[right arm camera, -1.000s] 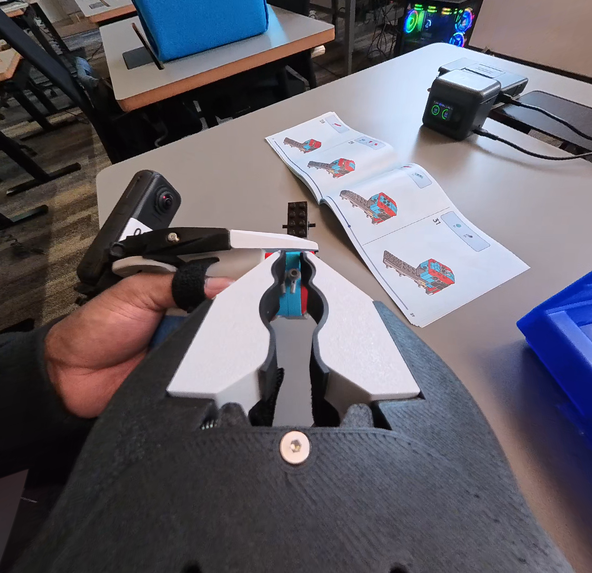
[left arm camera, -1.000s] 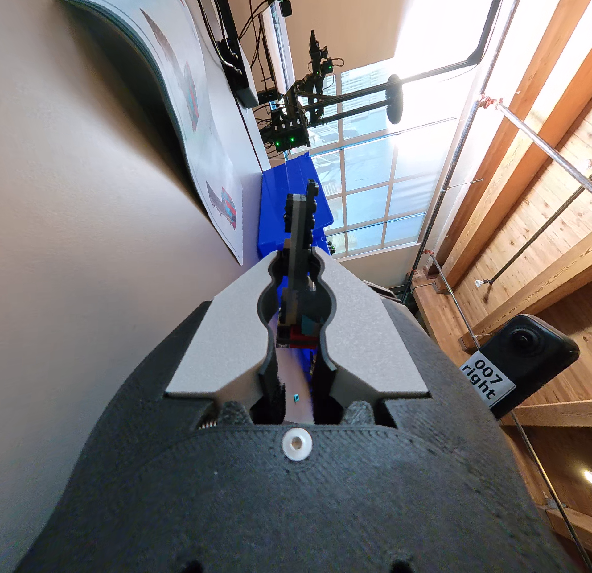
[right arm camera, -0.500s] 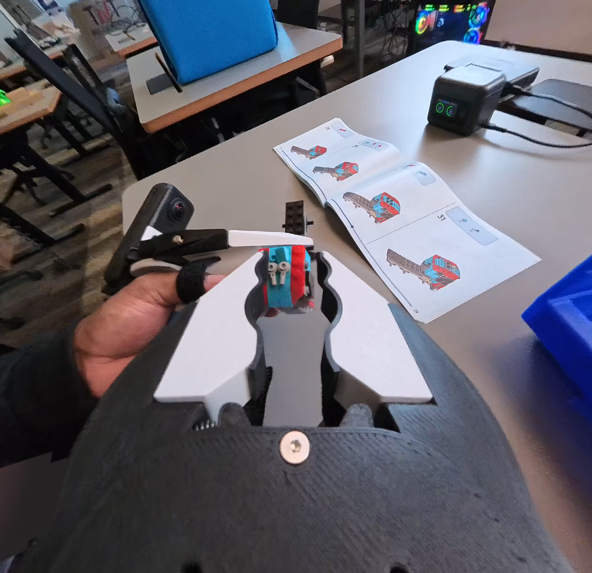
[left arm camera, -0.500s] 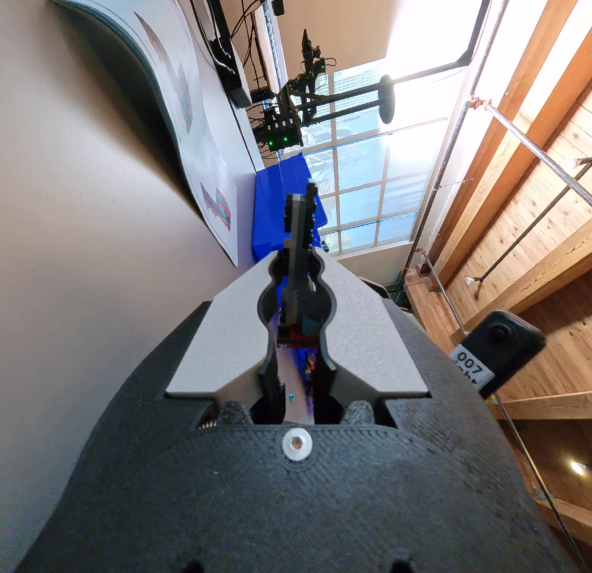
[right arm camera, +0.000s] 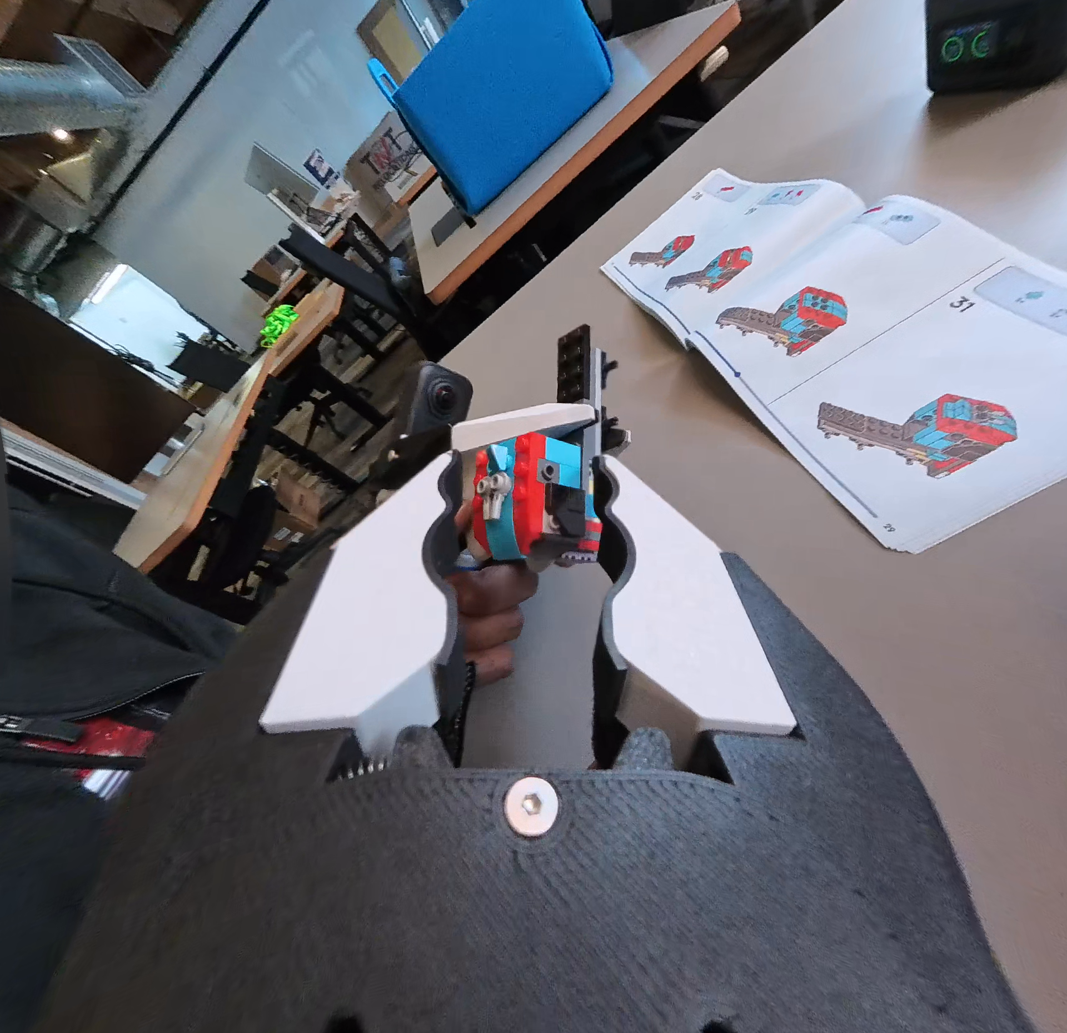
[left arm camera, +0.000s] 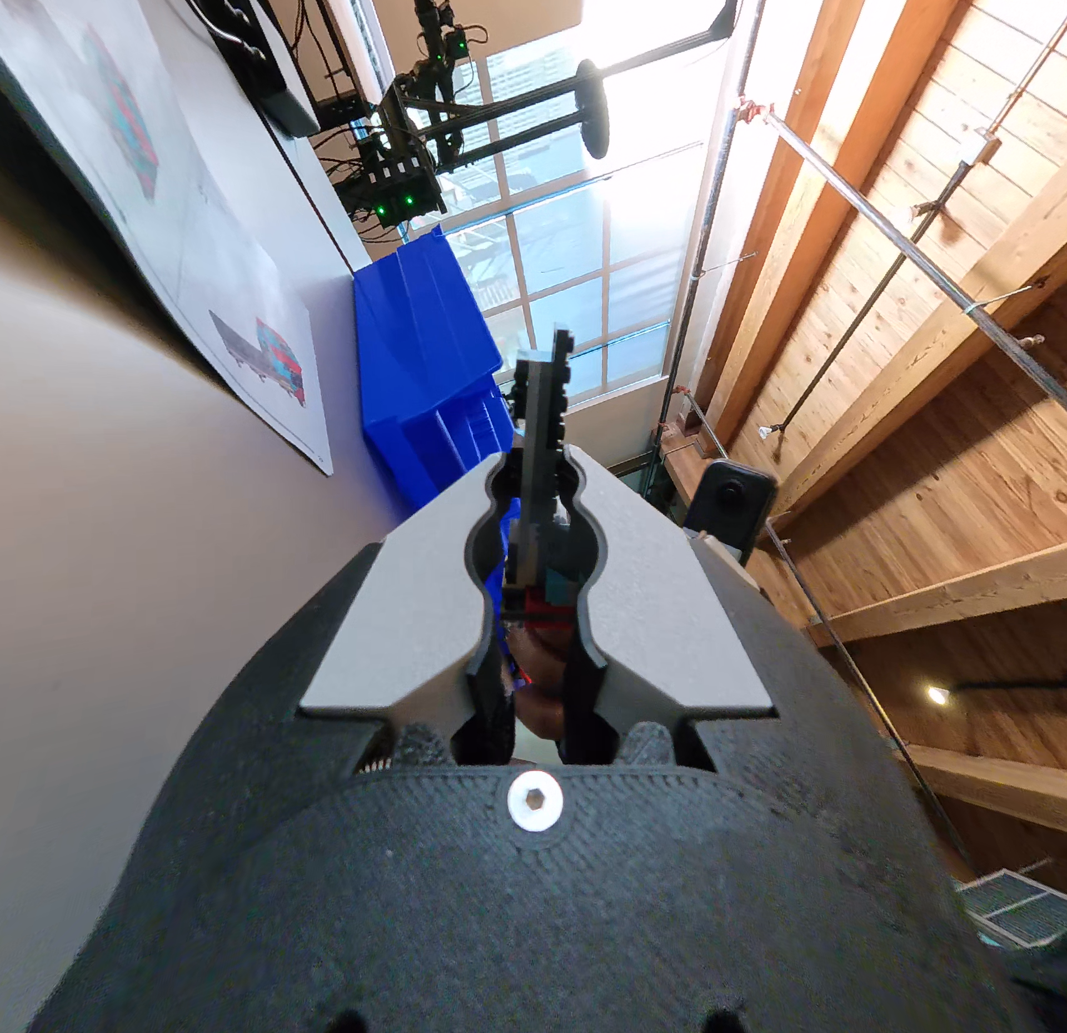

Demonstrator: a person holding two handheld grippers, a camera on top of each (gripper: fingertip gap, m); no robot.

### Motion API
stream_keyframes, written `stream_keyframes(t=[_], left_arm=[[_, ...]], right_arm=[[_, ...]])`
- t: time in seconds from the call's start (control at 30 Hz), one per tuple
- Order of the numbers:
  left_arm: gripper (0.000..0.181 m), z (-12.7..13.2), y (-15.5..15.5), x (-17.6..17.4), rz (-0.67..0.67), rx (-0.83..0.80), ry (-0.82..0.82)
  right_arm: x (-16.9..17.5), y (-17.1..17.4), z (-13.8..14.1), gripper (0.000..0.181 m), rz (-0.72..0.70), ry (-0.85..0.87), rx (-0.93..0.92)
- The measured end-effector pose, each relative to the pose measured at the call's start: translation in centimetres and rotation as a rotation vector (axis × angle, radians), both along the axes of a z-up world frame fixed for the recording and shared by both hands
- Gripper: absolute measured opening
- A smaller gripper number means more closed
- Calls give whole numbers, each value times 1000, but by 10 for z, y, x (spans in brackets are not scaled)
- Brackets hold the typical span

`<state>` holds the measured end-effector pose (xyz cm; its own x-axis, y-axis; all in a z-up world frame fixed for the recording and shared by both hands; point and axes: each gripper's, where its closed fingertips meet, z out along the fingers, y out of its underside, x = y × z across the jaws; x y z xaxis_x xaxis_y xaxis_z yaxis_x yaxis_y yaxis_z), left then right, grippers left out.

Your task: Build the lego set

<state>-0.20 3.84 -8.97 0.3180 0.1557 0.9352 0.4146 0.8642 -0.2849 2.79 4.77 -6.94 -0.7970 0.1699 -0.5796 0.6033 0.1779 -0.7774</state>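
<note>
The lego model (right arm camera: 519,503) has a red and teal cab with small grey pieces on it, and a long dark studded plate sticking out. My left gripper (left arm camera: 540,462) is shut on the model (left arm camera: 540,404), with the plate pointing forward past the fingertips. It is held above the grey table (right arm camera: 750,601). In the right wrist view one white finger (right arm camera: 519,427) of the left gripper lies over the cab. My right gripper (right arm camera: 528,468) is open, with its jaws standing either side of the cab. Whether they touch it is not clear.
An open instruction booklet (right arm camera: 866,341) lies on the table to the right and also shows in the left wrist view (left arm camera: 173,254). A blue bin (left arm camera: 416,370) stands beyond it. A black box with green lights (right arm camera: 993,40) sits at the far right. Another desk carries a blue panel (right arm camera: 502,81). My two grippers' fingertips are within a few centimetres of each other.
My right gripper went from nearly shut on a small teal piece at the cab to wide open around the cab. Both grippers tilted, and the cab now shows more of its side.
</note>
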Motion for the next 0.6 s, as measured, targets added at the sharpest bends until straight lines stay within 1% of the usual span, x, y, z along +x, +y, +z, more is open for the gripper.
stream_keyframes(t=[0.13, 0.27, 0.37, 0.6], left_arm=[[15, 3, 1, 1, 0, -15, 19], [15, 5, 1, 2, 1, -28, 33], [15, 8, 0, 2, 0, -20, 46], [15, 15, -1, 4, -9, 26, 79]], right_arm=[[1, 1, 6, 45, 19, -43, -44], [0, 2, 5, 45, 22, -49, -40], [0, 3, 3, 37, 17, -52, -39], [4, 0, 9, 33, 43, -73, -94]])
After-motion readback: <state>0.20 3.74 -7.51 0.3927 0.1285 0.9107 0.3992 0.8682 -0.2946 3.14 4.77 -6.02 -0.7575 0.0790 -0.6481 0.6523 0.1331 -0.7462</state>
